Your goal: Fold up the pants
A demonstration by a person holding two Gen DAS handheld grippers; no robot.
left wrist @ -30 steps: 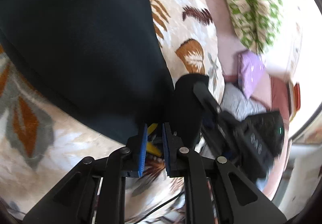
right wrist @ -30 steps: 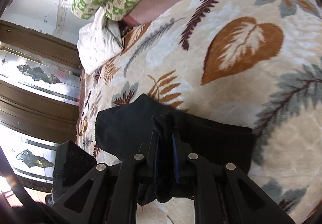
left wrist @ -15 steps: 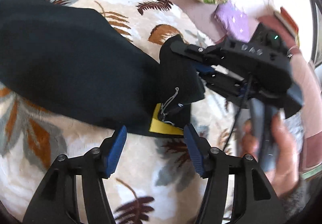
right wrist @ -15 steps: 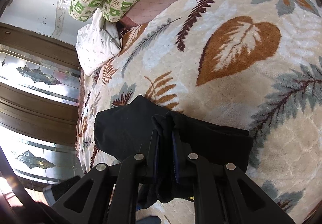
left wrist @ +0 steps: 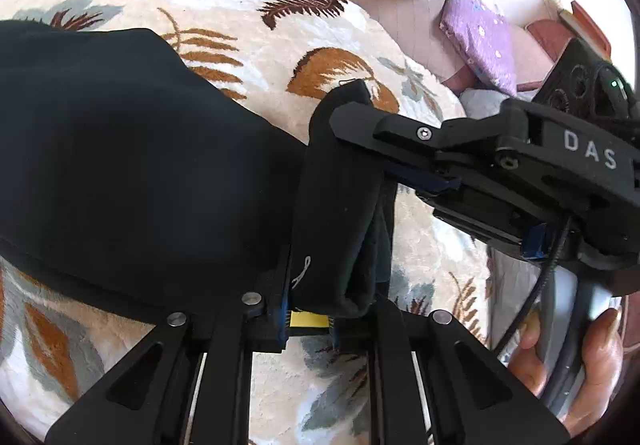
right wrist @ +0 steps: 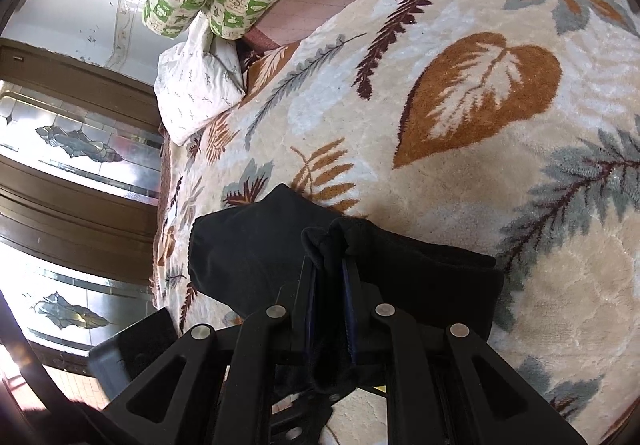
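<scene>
Bunched black pants [left wrist: 120, 165] pinched by both tools on plush leaf-patterned blanket [right wrist: 480, 105]

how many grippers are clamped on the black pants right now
2. The left gripper is shut on the black pants at the near edge, by a yellow tag. The right gripper pinches a bunched fold alongside.
</scene>
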